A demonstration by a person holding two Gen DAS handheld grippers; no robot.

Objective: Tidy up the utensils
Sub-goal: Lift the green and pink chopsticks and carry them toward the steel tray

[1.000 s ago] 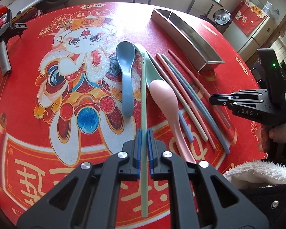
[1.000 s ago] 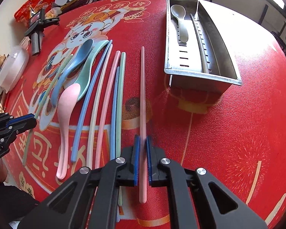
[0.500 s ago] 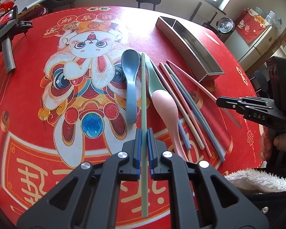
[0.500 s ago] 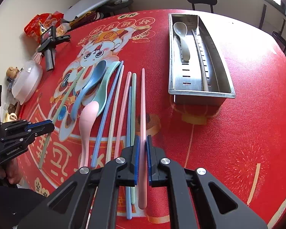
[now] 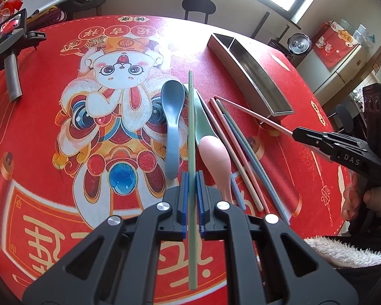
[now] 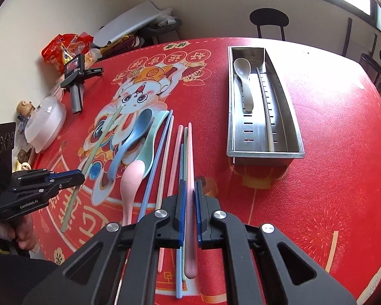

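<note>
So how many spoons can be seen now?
4: a grey spoon in the steel tray; blue spoon, green spoon and pink spoon overlapping on the red tablecloth.

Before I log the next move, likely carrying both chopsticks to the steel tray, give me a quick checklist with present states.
1. Left gripper shut on the green chopstick: ok.
2. Right gripper shut on the pink chopstick: ok.
3. Both chopsticks lifted off the tablecloth: ok.
4. Chopstick slot of the steel tray has free room beside the white chopstick: ok.
5. Grey spoon in the other compartment: ok.
6. Grips tight enough for carrying: cannot tell.
</note>
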